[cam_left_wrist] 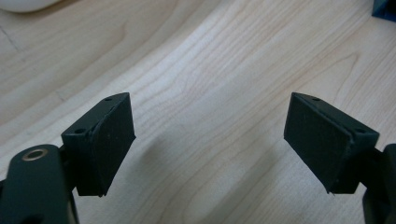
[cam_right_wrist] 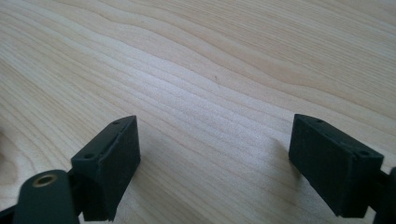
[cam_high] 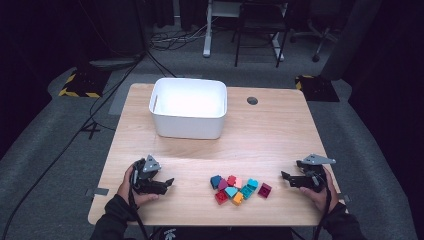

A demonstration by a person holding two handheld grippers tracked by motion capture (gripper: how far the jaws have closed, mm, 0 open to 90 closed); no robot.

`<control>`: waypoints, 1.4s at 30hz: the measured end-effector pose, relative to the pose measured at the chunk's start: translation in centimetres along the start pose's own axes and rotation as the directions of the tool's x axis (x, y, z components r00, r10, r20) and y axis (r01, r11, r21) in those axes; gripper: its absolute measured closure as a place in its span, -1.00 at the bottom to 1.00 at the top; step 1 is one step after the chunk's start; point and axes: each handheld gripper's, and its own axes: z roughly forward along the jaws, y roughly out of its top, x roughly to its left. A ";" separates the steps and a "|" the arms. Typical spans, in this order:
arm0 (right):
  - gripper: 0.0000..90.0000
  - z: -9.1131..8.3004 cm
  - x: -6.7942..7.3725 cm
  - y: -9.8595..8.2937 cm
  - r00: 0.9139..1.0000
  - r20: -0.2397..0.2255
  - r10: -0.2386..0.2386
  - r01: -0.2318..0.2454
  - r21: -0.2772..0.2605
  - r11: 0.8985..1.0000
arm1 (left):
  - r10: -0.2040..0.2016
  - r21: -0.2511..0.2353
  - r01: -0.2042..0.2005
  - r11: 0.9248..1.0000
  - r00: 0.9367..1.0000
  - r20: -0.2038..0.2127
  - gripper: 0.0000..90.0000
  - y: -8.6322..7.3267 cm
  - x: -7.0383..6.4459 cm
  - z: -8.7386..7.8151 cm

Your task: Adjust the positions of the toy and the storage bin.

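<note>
A heap of several small coloured bricks (cam_high: 239,188) in red, blue, teal, orange, pink and maroon lies near the table's front edge. A white bin (cam_high: 189,107) stands at the back middle of the wooden table (cam_high: 270,135). My left gripper (cam_high: 169,182) rests at the front left, pointing right toward the heap, open with bare wood between its jaws (cam_left_wrist: 210,140). My right gripper (cam_high: 284,176) rests at the front right, pointing left toward the heap, open over bare wood (cam_right_wrist: 215,154). A dark blue brick corner (cam_left_wrist: 385,9) shows in the left gripper view.
A round grommet hole (cam_high: 252,100) sits right of the bin. Bare wood lies between the bin and the bricks. Beyond the table are chair and desk legs (cam_high: 260,35), floor cables (cam_high: 85,125) and yellow-black taped mats (cam_high: 80,85).
</note>
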 end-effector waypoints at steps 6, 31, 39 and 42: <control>-0.62 0.0 0.0 0.0 1.000 -0.001 0.001 -0.001 -0.002 1.000 | 0.018 0.007 -0.018 1.000 1.000 -0.005 -0.56 0.9 0.6 -0.5; -0.62 0.0 0.1 0.0 1.000 -0.023 -0.017 0.017 -0.002 1.000 | 0.016 -0.153 -0.022 0.988 0.999 -0.044 -0.52 7.0 4.1 -2.9; -0.62 0.0 0.1 0.0 1.000 -0.024 -0.015 0.015 -0.003 1.000 | 0.023 -0.224 -0.034 0.974 0.998 -0.052 -0.45 10.4 4.2 -3.8; -0.62 0.0 0.1 0.0 1.000 -0.024 -0.014 0.014 -0.002 1.000 | 0.026 -0.238 -0.041 0.971 0.998 -0.062 -0.44 11.8 4.2 -3.8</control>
